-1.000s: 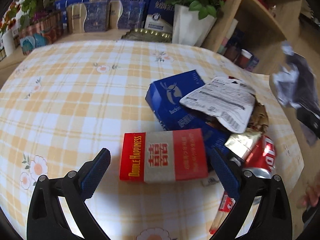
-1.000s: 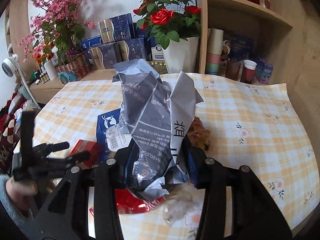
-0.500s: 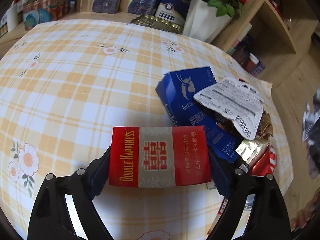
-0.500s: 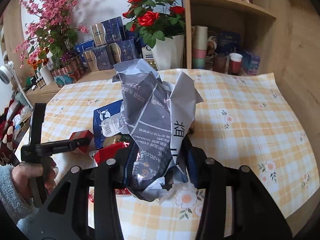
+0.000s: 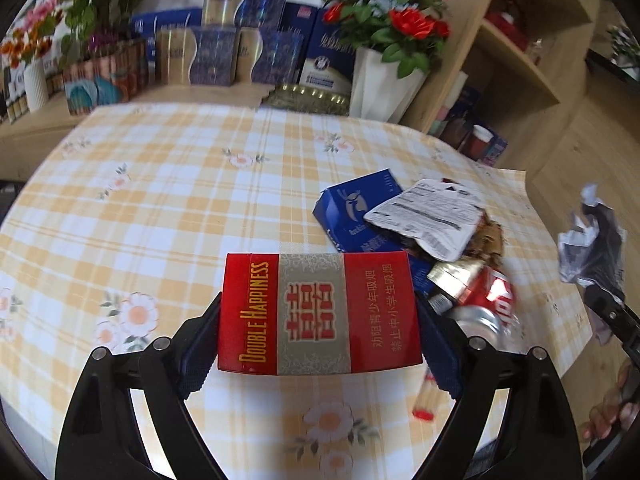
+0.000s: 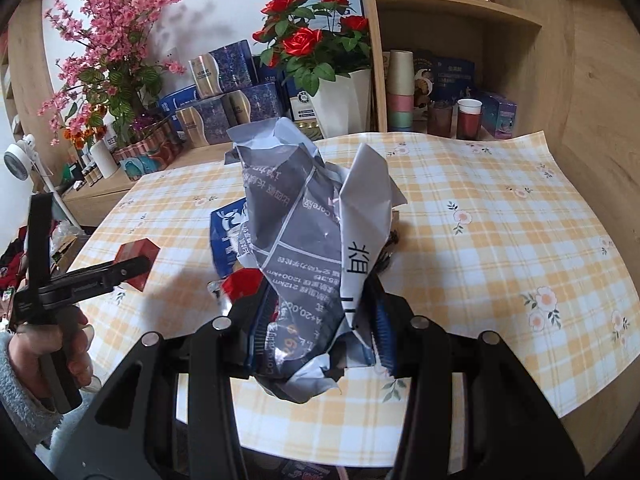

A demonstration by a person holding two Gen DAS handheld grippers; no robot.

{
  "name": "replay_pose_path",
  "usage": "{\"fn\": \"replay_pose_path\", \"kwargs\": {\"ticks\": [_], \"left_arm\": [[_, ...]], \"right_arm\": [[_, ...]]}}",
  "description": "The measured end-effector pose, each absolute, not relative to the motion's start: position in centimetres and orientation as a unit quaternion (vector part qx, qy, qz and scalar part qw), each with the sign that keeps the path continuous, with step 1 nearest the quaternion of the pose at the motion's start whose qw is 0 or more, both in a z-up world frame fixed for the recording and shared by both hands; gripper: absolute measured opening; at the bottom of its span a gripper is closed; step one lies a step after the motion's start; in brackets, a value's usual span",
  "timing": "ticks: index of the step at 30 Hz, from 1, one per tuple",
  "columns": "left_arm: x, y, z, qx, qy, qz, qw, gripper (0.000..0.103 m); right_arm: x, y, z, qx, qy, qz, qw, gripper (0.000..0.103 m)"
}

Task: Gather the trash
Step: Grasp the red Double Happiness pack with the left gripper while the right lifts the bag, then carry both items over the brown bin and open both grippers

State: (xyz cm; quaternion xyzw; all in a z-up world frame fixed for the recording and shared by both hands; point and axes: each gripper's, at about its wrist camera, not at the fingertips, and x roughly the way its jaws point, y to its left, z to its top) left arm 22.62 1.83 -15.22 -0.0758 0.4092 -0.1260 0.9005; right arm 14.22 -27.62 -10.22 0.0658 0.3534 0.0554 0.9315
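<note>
A red "Double Happiness" cigarette box (image 5: 320,312) hangs above the checked tablecloth (image 5: 160,220), and my left gripper (image 5: 318,320) is shut on its two ends. In the right wrist view, the same box (image 6: 138,254) shows at the tip of that left gripper (image 6: 132,268). My right gripper (image 6: 320,320) is shut on a crumpled grey and white paper wrapper (image 6: 304,240), held upright above the table; the wrapper (image 5: 592,236) also shows at the right edge of the left wrist view. A trash pile stays on the table: blue box (image 5: 356,208), white printed pouch (image 5: 428,216), crushed red can (image 5: 488,292).
A white pot of red roses (image 6: 344,96) and several blue and gold boxes (image 5: 224,56) stand on the ledge behind the table. A wooden shelf with cups (image 6: 468,116) is at the back right. A person's hand in a fleece sleeve (image 6: 52,344) grips the left tool. The table's near edge (image 6: 400,444) is close.
My left gripper closed on the red box and lifted it off the cloth. The right gripper with its wrapper drifted sideways, away from the pile.
</note>
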Motion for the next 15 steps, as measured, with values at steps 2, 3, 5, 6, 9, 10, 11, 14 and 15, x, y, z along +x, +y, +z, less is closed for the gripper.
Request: {"fn": "replay_pose_path", "kwargs": {"ticks": [2, 3, 5, 6, 9, 10, 11, 14, 15], "left_arm": [[20.9, 2.0, -14.3, -0.067, 0.398, -0.129, 0.906, 0.085], [20.1, 2.0, -14.0, -0.065, 0.394, -0.13, 0.907, 0.085], [18.5, 2.1, -13.5, -0.061, 0.387, -0.135, 0.91, 0.085], [17.5, 2.1, -13.1, -0.059, 0.383, -0.138, 0.911, 0.085], [14.9, 2.0, -12.5, -0.051, 0.373, -0.145, 0.915, 0.085], [14.1, 2.0, -12.4, -0.048, 0.37, -0.147, 0.916, 0.085], [13.3, 1.9, -12.2, -0.046, 0.367, -0.149, 0.917, 0.085], [10.5, 1.8, -11.9, -0.041, 0.361, -0.159, 0.918, 0.085], [9.9, 1.7, -11.9, -0.04, 0.36, -0.161, 0.918, 0.085]], "right_arm": [[13.4, -27.4, -10.1, 0.067, 0.351, 0.058, 0.932, 0.046], [13.1, -27.3, -10.1, 0.067, 0.35, 0.06, 0.932, 0.046], [11.9, -26.9, -10.0, 0.063, 0.348, 0.064, 0.933, 0.046], [11.5, -26.8, -10.0, 0.061, 0.348, 0.066, 0.933, 0.046], [9.8, -26.3, -10.1, 0.056, 0.349, 0.071, 0.933, 0.046], [9.4, -26.2, -10.1, 0.056, 0.349, 0.071, 0.933, 0.046], [8.9, -26.1, -10.2, 0.058, 0.349, 0.072, 0.932, 0.046], [7.3, -26.0, -10.6, 0.066, 0.351, 0.077, 0.931, 0.046], [6.7, -25.9, -10.8, 0.068, 0.352, 0.078, 0.93, 0.046]]}}
